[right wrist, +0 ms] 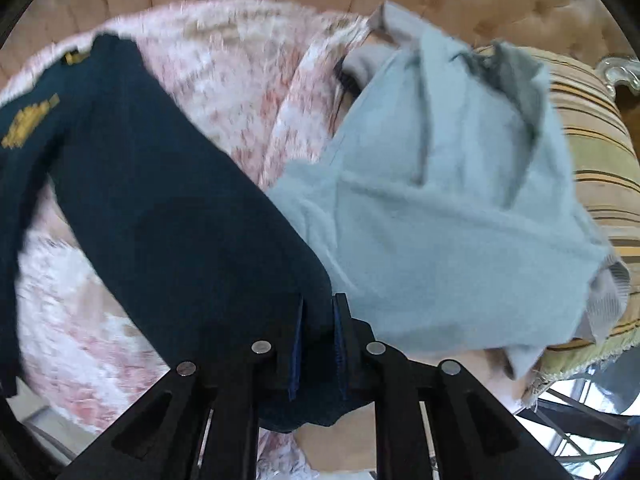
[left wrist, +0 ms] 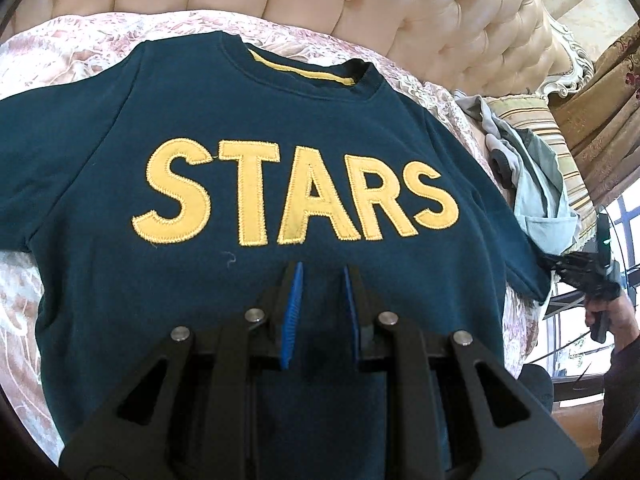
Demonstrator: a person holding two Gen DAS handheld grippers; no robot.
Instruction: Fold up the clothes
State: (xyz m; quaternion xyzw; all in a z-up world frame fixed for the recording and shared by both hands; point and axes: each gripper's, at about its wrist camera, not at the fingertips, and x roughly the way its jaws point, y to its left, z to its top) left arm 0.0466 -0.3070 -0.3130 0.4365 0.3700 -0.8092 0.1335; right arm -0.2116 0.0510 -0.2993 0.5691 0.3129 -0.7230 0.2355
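From my left feed I see the dark teal STARS sweatshirt (left wrist: 248, 128) spread flat, front up, on a pink floral bedspread (left wrist: 52, 60), with a tufted cream headboard (left wrist: 360, 4) at twelve o'clock. My left hand-held gripper (left wrist: 320, 276) is pinching the sweatshirt's lower front fabric. At three o'clock a pile of pale blue and grey clothes (left wrist: 532, 168) lies against a striped cushion (left wrist: 560, 140). My right hand-held gripper (right wrist: 318, 306) pinches the end of the sweatshirt's sleeve (right wrist: 168, 208), which runs toward ten o'clock in that blurred view.
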